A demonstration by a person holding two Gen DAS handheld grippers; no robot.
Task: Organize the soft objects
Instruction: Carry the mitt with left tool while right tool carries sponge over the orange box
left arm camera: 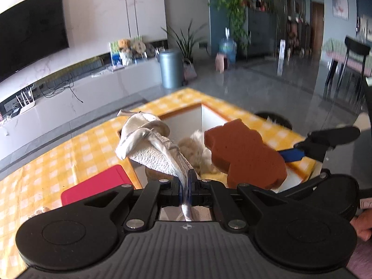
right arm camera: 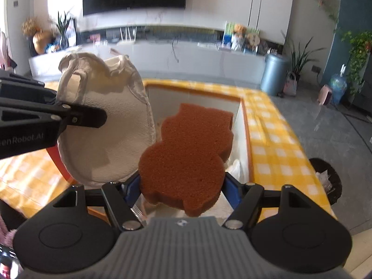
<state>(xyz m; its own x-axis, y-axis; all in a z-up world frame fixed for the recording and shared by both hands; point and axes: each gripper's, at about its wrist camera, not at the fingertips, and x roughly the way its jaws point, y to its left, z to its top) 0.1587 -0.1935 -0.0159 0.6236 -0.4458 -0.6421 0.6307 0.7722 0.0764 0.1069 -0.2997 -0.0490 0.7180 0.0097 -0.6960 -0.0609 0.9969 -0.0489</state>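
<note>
White scrubbing mitt [right arm camera: 104, 125]: oval, textured cloth with stitched hem and loop strap; pinched at one edge, held up over the left side of the box. Brown sponge [right arm camera: 190, 153]: thick, porous, cut to a lobed animal-like outline; gripped flat by its sides above the box. White box [right arm camera: 241, 134]: open-topped, containing pale fluffy items [left arm camera: 193, 148], indistinct.
</note>
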